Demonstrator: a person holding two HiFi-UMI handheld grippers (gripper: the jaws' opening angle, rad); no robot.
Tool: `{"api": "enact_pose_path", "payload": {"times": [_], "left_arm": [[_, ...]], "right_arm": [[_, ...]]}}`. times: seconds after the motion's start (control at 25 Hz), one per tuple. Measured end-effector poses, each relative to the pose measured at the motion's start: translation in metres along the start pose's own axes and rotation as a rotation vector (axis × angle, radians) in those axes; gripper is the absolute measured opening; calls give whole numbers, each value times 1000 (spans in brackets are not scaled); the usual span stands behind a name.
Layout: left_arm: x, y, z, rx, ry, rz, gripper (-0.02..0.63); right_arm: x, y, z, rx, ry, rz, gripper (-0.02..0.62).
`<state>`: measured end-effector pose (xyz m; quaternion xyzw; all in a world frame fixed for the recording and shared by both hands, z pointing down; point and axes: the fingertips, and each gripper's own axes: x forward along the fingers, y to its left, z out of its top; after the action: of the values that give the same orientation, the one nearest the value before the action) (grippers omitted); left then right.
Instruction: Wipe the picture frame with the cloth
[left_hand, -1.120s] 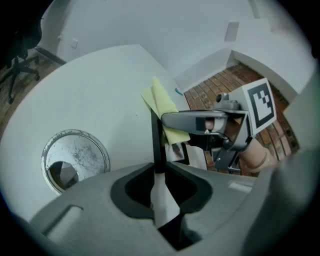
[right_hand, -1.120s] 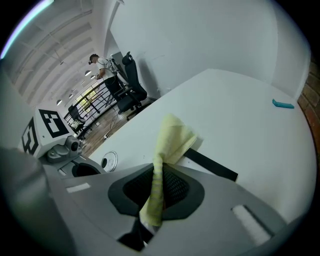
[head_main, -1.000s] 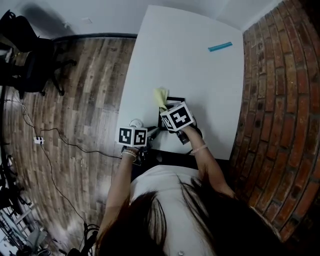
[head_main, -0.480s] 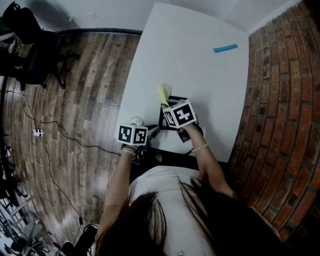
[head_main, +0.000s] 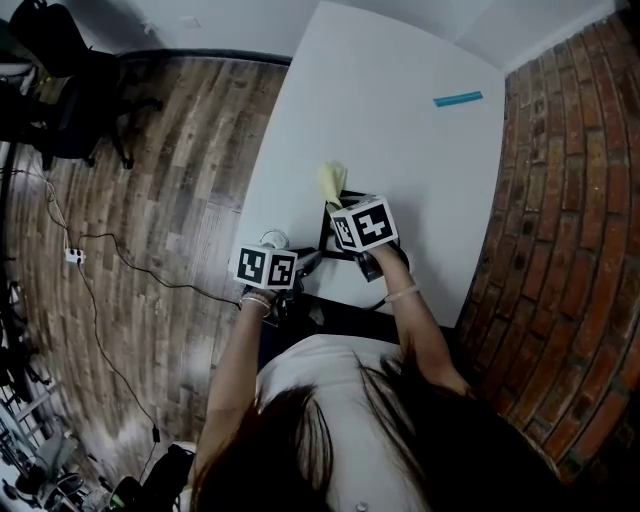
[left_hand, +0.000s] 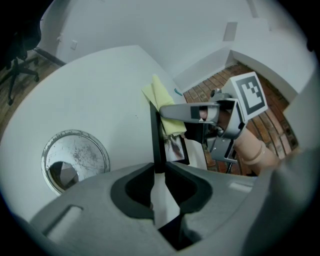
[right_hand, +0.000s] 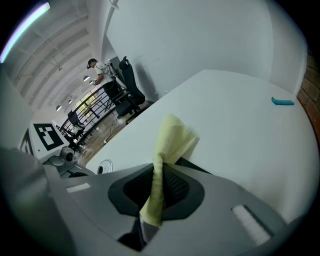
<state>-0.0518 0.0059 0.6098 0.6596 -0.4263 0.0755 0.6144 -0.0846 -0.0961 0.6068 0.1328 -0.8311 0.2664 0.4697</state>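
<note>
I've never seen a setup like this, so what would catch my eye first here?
The yellow cloth stands out, pinched in the right tool and laid against the black picture frame near the white table's front edge. The left tool grips the frame's edge. Farther off, a small blue strip lies alone on the table, near the brick wall.

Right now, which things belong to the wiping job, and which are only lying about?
Job: picture frame; yellow cloth; left hand-held gripper, holding the frame; right hand-held gripper, holding the cloth.
Lying about: round metal cover; blue strip.
</note>
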Motion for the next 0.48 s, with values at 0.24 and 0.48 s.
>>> {"api": "enact_pose_path", "payload": {"times": [0.24, 0.48], "left_arm": [[1, 0, 0, 0, 1, 0, 69], [0, -1, 1, 0, 1, -1, 69]], "right_arm": [[1, -4, 4, 13, -11, 0, 35], [1, -7, 9, 24, -19, -2, 35]]}}
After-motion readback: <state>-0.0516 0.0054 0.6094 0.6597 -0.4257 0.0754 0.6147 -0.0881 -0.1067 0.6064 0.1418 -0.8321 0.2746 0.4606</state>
